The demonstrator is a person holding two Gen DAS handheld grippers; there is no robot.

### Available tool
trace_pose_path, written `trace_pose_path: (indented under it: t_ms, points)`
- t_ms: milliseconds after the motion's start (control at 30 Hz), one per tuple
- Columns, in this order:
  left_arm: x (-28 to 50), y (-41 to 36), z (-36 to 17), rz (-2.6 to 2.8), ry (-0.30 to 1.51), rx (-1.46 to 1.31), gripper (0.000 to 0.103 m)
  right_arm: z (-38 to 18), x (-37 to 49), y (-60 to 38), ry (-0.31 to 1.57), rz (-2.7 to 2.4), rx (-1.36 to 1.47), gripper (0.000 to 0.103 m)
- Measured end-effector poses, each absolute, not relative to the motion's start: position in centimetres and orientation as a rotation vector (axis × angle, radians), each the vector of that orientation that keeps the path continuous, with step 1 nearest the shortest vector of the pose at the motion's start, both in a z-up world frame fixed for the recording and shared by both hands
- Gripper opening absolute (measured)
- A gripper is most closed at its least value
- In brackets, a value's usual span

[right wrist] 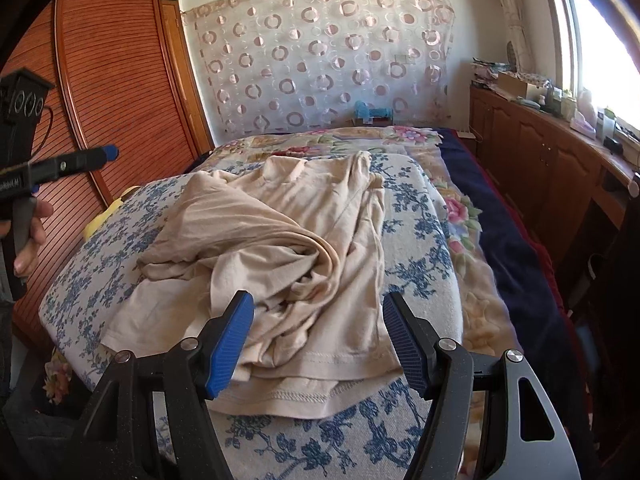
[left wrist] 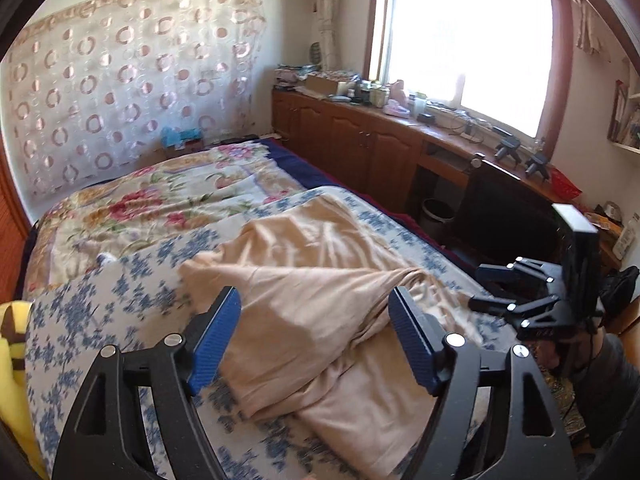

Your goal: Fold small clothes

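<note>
A crumpled beige shirt (left wrist: pixel 320 280) (right wrist: pixel 280 220) lies on a blue-flowered cloth (left wrist: pixel 132 280) (right wrist: pixel 420 232) spread over the bed. My left gripper (left wrist: pixel 314 320) is open just above the shirt, and its blue pads (left wrist: pixel 218 340) touch no fabric. From the right wrist view the left gripper (right wrist: pixel 72 170) shows at the left edge, held by a hand. My right gripper (right wrist: pixel 318 332) is open over the shirt's stitched hem, with nothing pinched. It also appears at the right of the left wrist view, where the right gripper (left wrist: pixel 480 288) hovers beside the shirt's bunched end.
A floral quilt (left wrist: pixel 140 200) covers the far bed. A yellow item (left wrist: pixel 12 340) (right wrist: pixel 104 216) lies at the cloth's left edge. Wooden cabinets (left wrist: pixel 360 140) with clutter run under the window. A bin (left wrist: pixel 438 216) stands beside the bed. A slatted wardrobe (right wrist: pixel 112 80) stands left.
</note>
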State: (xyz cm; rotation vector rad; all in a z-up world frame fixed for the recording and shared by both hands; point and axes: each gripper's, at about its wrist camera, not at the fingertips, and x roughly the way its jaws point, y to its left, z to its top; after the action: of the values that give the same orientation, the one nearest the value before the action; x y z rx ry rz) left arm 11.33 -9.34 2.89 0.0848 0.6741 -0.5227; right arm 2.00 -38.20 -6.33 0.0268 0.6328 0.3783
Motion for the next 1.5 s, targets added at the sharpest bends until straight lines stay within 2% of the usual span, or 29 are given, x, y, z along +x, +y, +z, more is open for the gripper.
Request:
trace_pose_path:
  t_ms: [500, 900, 1433, 1467, 1500]
  points:
    - [8.7, 1.7, -1.0, -0.254, 0.654, -0.056, 0.077, -5.2, 6.5, -29.1, 0.616, 0.558, -0.138, 0.069]
    - [8.0, 4.1, -1.3, -0.203, 0.645, -0.077, 0.077, -6.3, 9.9, -22.7, 0.695, 0.716, -0.214, 0.069]
    - [7.7, 5.1, -2.3, -0.197, 0.657, -0.11, 0.077, -10.7, 14.5, -16.6, 0.834, 0.74, -0.47, 0.069]
    - [7.7, 5.0, -2.4, -0.198, 0.658, -0.111, 0.077, -10.8, 14.5, -16.2, 0.828, 0.73, -0.492, 0.064]
    - [7.7, 5.0, -2.5, -0.198, 0.66, -0.111, 0.077, -10.7, 14.2, -16.1, 0.815, 0.727, -0.508, 0.048]
